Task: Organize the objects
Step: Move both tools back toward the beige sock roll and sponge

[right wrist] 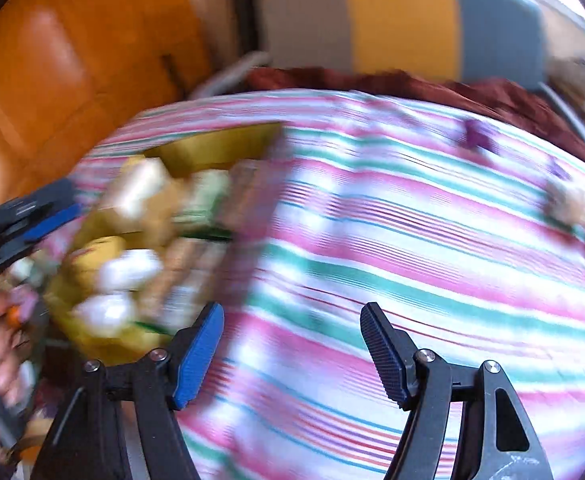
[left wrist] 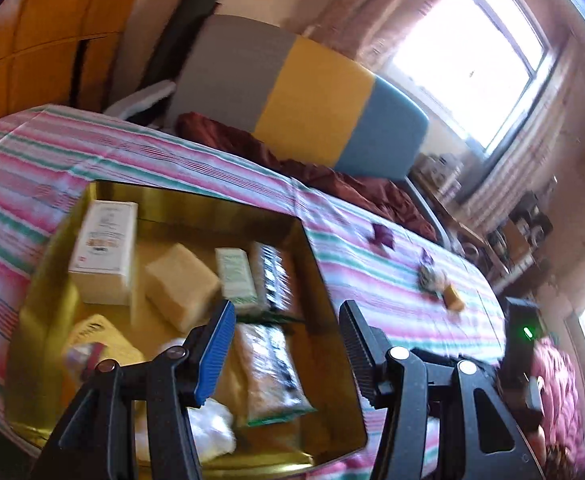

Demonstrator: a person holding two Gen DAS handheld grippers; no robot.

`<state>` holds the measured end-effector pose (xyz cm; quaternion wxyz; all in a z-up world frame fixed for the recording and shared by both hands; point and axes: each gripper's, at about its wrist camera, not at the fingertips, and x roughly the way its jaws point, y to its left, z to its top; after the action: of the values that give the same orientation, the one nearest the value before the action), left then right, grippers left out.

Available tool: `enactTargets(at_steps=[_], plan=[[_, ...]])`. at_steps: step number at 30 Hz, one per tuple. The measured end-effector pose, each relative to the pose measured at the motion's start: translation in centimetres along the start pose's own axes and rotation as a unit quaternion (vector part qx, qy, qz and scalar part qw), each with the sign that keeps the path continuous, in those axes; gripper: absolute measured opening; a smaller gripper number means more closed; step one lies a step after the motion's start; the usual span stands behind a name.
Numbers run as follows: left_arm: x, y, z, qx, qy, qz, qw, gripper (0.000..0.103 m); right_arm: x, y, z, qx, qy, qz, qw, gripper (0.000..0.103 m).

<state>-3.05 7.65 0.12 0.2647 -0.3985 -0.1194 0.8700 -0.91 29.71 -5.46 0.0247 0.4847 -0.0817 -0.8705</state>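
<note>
A gold tray (left wrist: 316,264) lies on a pink and green striped cloth (left wrist: 392,288). It holds a white box (left wrist: 104,246), a tan block (left wrist: 182,284), a green and white packet (left wrist: 236,276), long snack packets (left wrist: 270,372) and white wads (left wrist: 212,428). My left gripper (left wrist: 288,324) is open and empty above the tray. My right gripper (right wrist: 292,330) is open and empty over bare cloth, right of the blurred tray (right wrist: 216,144). Small loose items (left wrist: 440,284) lie on the cloth at the right.
A grey, yellow and blue chair back (left wrist: 304,92) with dark red fabric (left wrist: 312,168) stands behind the table. An orange cabinet (left wrist: 36,40) is at the left and a window (left wrist: 472,64) at the right. The right wrist view is motion-blurred.
</note>
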Motion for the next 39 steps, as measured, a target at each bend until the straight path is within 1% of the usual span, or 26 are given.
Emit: enactTargets(at_steps=[4, 6, 10, 15, 19, 22, 25, 27, 29, 32, 35, 38, 39], plan=[[0.5, -1.9, -1.2, 0.027, 0.013, -0.012, 0.9995, 0.055, 0.5, -3.9, -0.7, 0.041, 0.014, -0.035, 0.998, 0.072], [0.7, -2.7, -1.8, 0.035, 0.019, -0.015, 0.9991, 0.055, 0.3, -5.3, -1.1, 0.038, 0.016, -0.051, 0.998, 0.072], [1.7, -4.3, -3.2, 0.044, 0.042, -0.024, 0.9979, 0.055, 0.0, -7.8, -1.6, 0.03, 0.02, -0.081, 0.996, 0.072], [2.7, -7.3, -4.5, 0.075, 0.063, -0.037, 0.9945, 0.055, -0.8, -11.2, -1.3, 0.033, 0.012, -0.11, 0.993, 0.073], [3.4, -10.0, -5.4, 0.107, 0.075, -0.051, 0.9902, 0.055, -1.1, -14.7, -0.8, 0.049, 0.009, -0.131, 0.99, 0.074], [4.2, -12.0, -6.1, 0.128, 0.088, -0.061, 0.986, 0.055, -1.3, -17.7, -0.2, 0.07, 0.009, -0.142, 0.987, 0.074], [5.1, -13.7, -6.9, 0.147, 0.105, -0.07, 0.9811, 0.055, -1.7, -20.7, 0.5, 0.074, -0.001, -0.171, 0.982, 0.075], [5.5, -14.6, -7.4, 0.156, 0.112, -0.077, 0.9783, 0.055, -2.1, -23.1, 1.1, 0.088, -0.014, -0.185, 0.979, 0.076], [5.8, -15.2, -7.9, 0.16, 0.12, -0.083, 0.9763, 0.055, -2.5, -25.8, 1.9, 0.116, -0.029, -0.193, 0.974, 0.079], [6.4, -15.8, -8.5, 0.16, 0.134, -0.089, 0.9738, 0.055, -2.6, -29.1, 3.1, 0.157, -0.044, -0.195, 0.967, 0.079], [6.8, -16.2, -8.9, 0.165, 0.143, -0.086, 0.9721, 0.055, -2.3, -30.8, 4.6, 0.157, -0.062, -0.204, 0.964, 0.08], [7.0, -16.3, -9.2, 0.168, 0.148, -0.084, 0.9709, 0.055, -1.1, -32.1, 5.9, 0.158, -0.056, -0.223, 0.96, 0.08], [7.0, -16.4, -9.3, 0.17, 0.149, -0.084, 0.9704, 0.055, -0.6, -32.5, 6.2, 0.157, -0.055, -0.22, 0.961, 0.08]])
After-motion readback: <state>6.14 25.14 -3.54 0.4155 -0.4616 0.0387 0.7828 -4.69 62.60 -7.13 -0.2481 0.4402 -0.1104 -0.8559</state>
